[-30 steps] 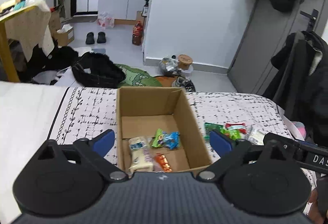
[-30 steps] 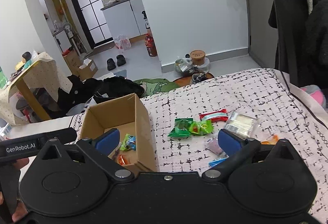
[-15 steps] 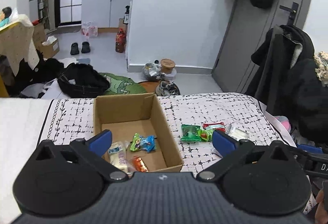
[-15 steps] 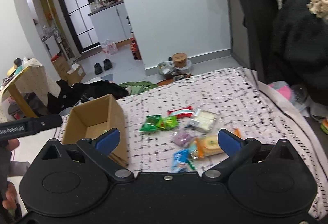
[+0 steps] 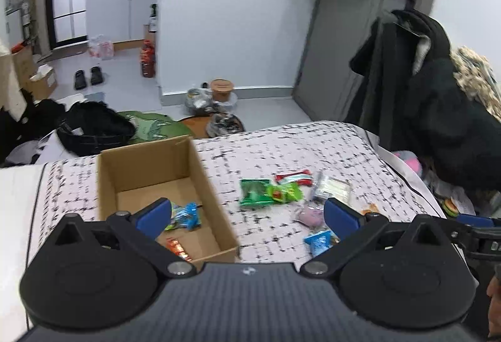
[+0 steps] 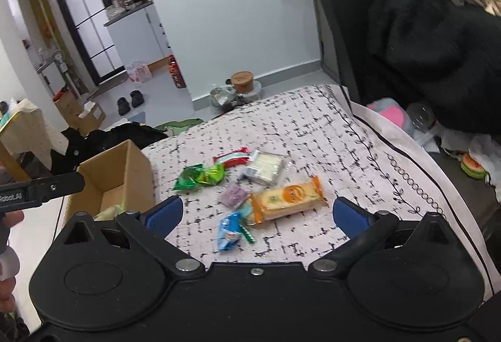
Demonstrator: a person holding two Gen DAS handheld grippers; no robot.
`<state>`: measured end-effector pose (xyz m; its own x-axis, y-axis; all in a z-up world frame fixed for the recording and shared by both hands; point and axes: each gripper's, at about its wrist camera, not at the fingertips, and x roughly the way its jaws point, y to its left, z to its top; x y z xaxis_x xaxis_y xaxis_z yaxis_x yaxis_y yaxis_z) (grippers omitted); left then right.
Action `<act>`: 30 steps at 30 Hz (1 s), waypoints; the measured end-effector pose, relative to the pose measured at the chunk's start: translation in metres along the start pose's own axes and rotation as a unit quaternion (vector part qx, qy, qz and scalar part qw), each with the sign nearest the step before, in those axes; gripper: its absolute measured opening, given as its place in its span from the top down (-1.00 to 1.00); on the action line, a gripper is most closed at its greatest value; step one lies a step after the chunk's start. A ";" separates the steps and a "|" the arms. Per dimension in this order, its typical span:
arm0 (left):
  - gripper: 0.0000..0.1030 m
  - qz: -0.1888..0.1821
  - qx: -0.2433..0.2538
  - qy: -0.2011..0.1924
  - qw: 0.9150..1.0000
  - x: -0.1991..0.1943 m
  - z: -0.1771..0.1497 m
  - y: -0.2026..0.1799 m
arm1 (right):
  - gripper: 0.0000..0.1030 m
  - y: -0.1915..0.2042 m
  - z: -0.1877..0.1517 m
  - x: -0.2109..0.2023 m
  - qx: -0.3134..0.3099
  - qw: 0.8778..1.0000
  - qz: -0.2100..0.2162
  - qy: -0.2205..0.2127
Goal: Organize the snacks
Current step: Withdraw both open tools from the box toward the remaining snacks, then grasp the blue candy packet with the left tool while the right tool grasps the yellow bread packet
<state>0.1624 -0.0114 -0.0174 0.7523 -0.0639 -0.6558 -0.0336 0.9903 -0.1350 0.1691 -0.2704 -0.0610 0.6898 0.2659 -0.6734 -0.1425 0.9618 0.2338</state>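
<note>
An open cardboard box (image 5: 206, 182) stands on the patterned bed cover and holds a blue-green packet (image 5: 184, 215) and an orange packet (image 5: 177, 248). To its right lie loose snacks: a green packet (image 5: 255, 191), a red packet (image 5: 294, 176), a clear white pack (image 5: 332, 188), a purple one (image 5: 308, 215), a blue one (image 5: 317, 242). My left gripper (image 5: 247, 213) is open and empty, above the box's right wall. My right gripper (image 6: 256, 213) is open and empty, just short of the orange biscuit pack (image 6: 288, 198) and blue packet (image 6: 230, 231). The box (image 6: 119, 176) shows at left.
The bed cover's edge (image 6: 416, 173) drops off to the right, with dark coats (image 6: 438, 54) hanging beyond it. Clothes and bags (image 5: 94, 126) lie on the floor past the far edge of the bed. The other gripper's handle (image 6: 40, 188) crosses the left of the right wrist view.
Both grippers have swung to the right, from over the box toward the loose snacks. The orange biscuit pack has come into the right wrist view. Both stay open.
</note>
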 end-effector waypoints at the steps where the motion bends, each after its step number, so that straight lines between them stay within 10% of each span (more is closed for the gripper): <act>1: -1.00 -0.005 0.005 0.001 1.000 0.002 0.000 -0.004 | -1.00 -0.003 0.000 0.001 0.003 1.000 0.004 0.003; 17: -0.94 -0.057 0.024 0.033 0.998 0.060 -0.011 -0.045 | -0.53 -0.043 -0.005 0.030 0.038 0.999 -0.011 0.022; 30: -0.27 -0.087 0.016 0.085 0.992 0.114 -0.036 -0.064 | -0.32 -0.048 -0.010 0.061 0.057 0.998 -0.008 0.040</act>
<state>0.2267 -0.0861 -0.1107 0.6229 -0.2524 -0.7405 0.1101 0.9654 -0.2364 0.2114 -0.2996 -0.1202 0.6319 0.2588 -0.7306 -0.0460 0.9535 0.2979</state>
